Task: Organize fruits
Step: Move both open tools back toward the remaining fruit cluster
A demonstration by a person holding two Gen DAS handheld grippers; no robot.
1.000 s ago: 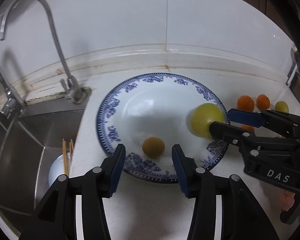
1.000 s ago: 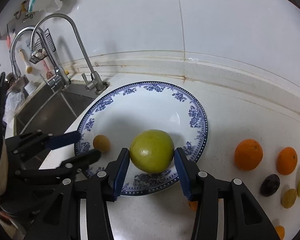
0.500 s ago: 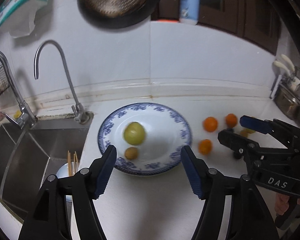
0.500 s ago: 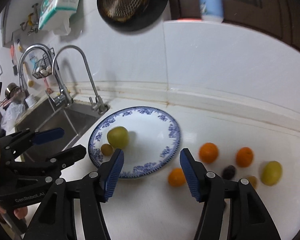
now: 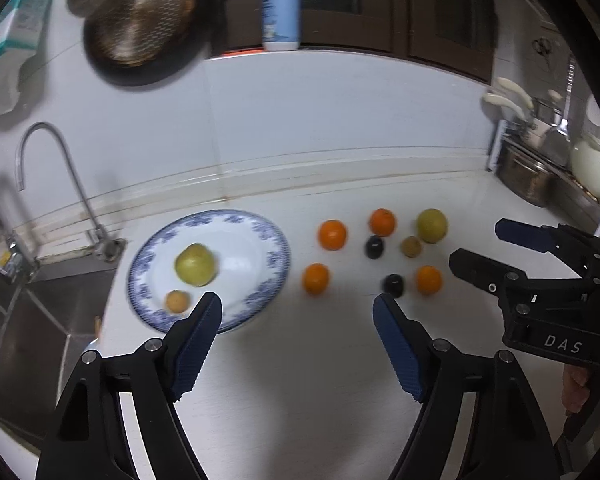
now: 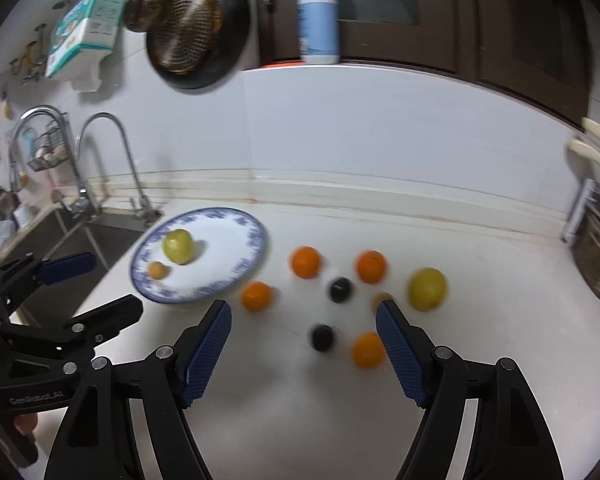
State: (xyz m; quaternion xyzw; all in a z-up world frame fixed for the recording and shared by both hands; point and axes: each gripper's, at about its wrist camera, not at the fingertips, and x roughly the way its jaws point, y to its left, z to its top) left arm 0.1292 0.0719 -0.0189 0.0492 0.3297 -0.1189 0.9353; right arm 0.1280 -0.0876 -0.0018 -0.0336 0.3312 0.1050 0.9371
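**Two fruits on the plate, the others loose on the table**

White table [image 5: 300, 380] ran from the sink [image 5: 40, 308] on the left to steel pots at the far right. Blue-rimmed plate [image 5: 256, 276] sat beside the sink and carried a yellow-green fruit [image 5: 195, 264] with a small brown fruit [image 5: 177, 301] just in front of it. Left gripper [image 5: 297, 312] hung above the table with fingers released, gripping nothing. Right gripper [image 6: 303, 318] likewise, fingers spread wide and bare. To the right of the plate lay the loose fruit: a second yellow-green fruit [image 5: 431, 225], four oranges [image 5: 332, 234] [image 5: 382, 222] [image 5: 316, 278] [image 5: 429, 279], two dark fruits [image 5: 375, 247] [image 5: 393, 284], one small brown fruit [image 5: 411, 246]. All were apart from one another. Motion blur softened the smaller pieces
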